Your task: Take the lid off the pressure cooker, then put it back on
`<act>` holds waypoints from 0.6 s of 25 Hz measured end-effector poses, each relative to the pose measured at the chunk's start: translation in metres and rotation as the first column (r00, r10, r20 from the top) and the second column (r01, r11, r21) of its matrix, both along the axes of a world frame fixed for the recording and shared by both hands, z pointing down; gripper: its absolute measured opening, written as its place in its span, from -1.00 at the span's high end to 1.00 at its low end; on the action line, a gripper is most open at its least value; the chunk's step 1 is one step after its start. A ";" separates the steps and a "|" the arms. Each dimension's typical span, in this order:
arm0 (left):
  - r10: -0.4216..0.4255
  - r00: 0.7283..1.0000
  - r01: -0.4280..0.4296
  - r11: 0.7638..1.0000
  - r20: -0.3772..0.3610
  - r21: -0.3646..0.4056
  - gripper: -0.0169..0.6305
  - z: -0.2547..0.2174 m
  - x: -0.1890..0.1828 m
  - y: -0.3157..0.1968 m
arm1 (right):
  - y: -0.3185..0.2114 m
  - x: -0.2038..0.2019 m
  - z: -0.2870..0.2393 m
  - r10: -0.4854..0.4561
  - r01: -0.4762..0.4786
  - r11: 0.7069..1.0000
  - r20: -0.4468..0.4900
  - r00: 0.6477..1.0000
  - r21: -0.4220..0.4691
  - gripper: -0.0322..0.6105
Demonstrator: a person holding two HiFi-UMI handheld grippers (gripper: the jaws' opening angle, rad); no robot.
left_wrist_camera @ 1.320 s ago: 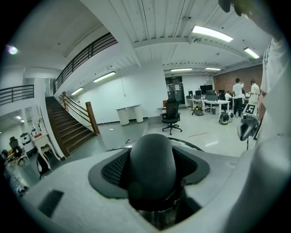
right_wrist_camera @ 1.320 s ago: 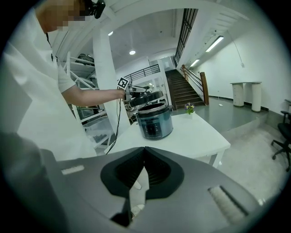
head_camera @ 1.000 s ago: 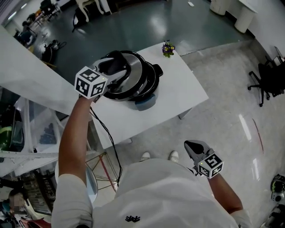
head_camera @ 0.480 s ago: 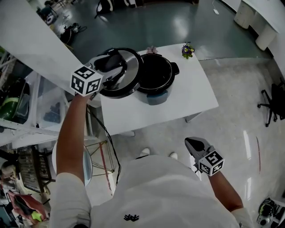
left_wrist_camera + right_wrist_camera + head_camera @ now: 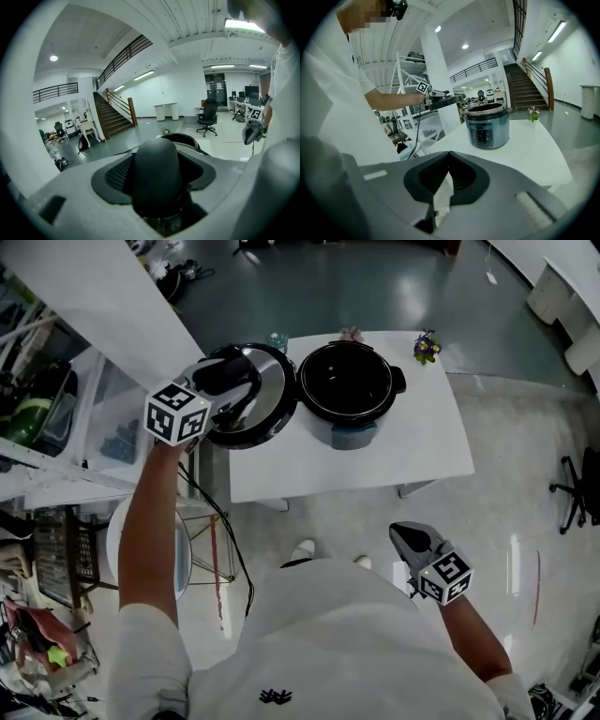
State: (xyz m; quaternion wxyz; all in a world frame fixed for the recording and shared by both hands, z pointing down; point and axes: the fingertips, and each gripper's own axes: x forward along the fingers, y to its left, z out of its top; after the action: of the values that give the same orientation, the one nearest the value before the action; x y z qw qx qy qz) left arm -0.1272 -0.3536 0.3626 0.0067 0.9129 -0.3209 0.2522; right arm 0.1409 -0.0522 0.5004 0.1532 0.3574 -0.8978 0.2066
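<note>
Table (image 5: 412,451) | pot (image 5: 349,385) open | left fingers (image 5: 225,374) clamp lid (image 5: 272,395) knob (image 5: 157,173), blocking view | right fingers (image 5: 410,542) together

Bright ceiling strip lights (image 5: 243,25) leave glare streaks on the glossy floor (image 5: 506,521), and gripper views bulge, dark-cornered.

Cooker pot (image 5: 349,390) mouth is uncovered and clear from above. Lid (image 5: 253,413), clamped in left gripper (image 5: 232,381), blocks pot's 9 o'clock side. Lid rim sits just beside pot rim and overhangs white table's (image 5: 412,451) left edge. Tabletop is bare from pot's 3 to 6 o'clock, the widest free run. Flower sprig (image 5: 427,346) stands at 1 o'clock near the far right corner. Two small items at the far edge, 11 and 12 o'clock, are too small to tell. Shelving rack (image 5: 98,427) crowds 9 o'clock off the table. Right gripper (image 5: 411,542), jaws together, is low at 5 o'clock, over open floor (image 5: 506,512), well apart from the table.
</note>
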 end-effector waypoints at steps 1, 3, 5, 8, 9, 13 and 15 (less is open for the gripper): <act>-0.011 1.000 0.011 1.000 -0.002 -0.006 0.02 0.004 -0.006 0.002 | -0.001 -0.002 0.000 -0.009 0.009 1.000 -0.001 1.000 -0.002 0.86; -0.035 0.999 0.034 0.999 -0.007 -0.014 0.02 0.012 -0.016 0.006 | -0.002 -0.005 0.000 -0.022 0.022 1.000 -0.002 1.000 -0.003 0.86; -0.056 0.998 0.056 0.998 -0.010 -0.021 0.02 0.020 -0.026 0.009 | -0.003 -0.009 0.000 -0.029 0.029 1.000 -0.004 1.000 -0.007 0.86; -0.077 0.997 0.076 0.996 -0.009 -0.036 0.02 0.036 -0.038 0.015 | -0.004 -0.013 0.002 -0.036 0.035 0.999 -0.011 0.999 -0.015 0.86; -0.082 0.997 0.082 0.996 -0.007 -0.041 0.02 0.042 -0.040 0.017 | -0.005 -0.015 0.002 -0.038 0.037 0.999 -0.013 0.999 -0.018 0.85; -0.099 0.995 0.099 0.993 0.005 -0.062 0.02 0.069 -0.047 0.023 | -0.007 -0.021 0.002 -0.043 0.042 0.999 -0.023 0.999 -0.023 0.86; -0.106 0.994 0.106 0.992 0.003 -0.075 0.02 0.083 -0.048 0.024 | -0.007 -0.023 0.003 -0.042 0.041 0.999 -0.029 0.999 -0.025 0.85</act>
State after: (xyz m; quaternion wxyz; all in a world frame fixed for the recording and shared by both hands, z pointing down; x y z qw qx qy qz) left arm -0.1754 -0.3291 0.4451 0.0544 0.8937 -0.3593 0.2631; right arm 0.1182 -0.0594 0.5031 0.1753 0.3399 -0.9000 0.2092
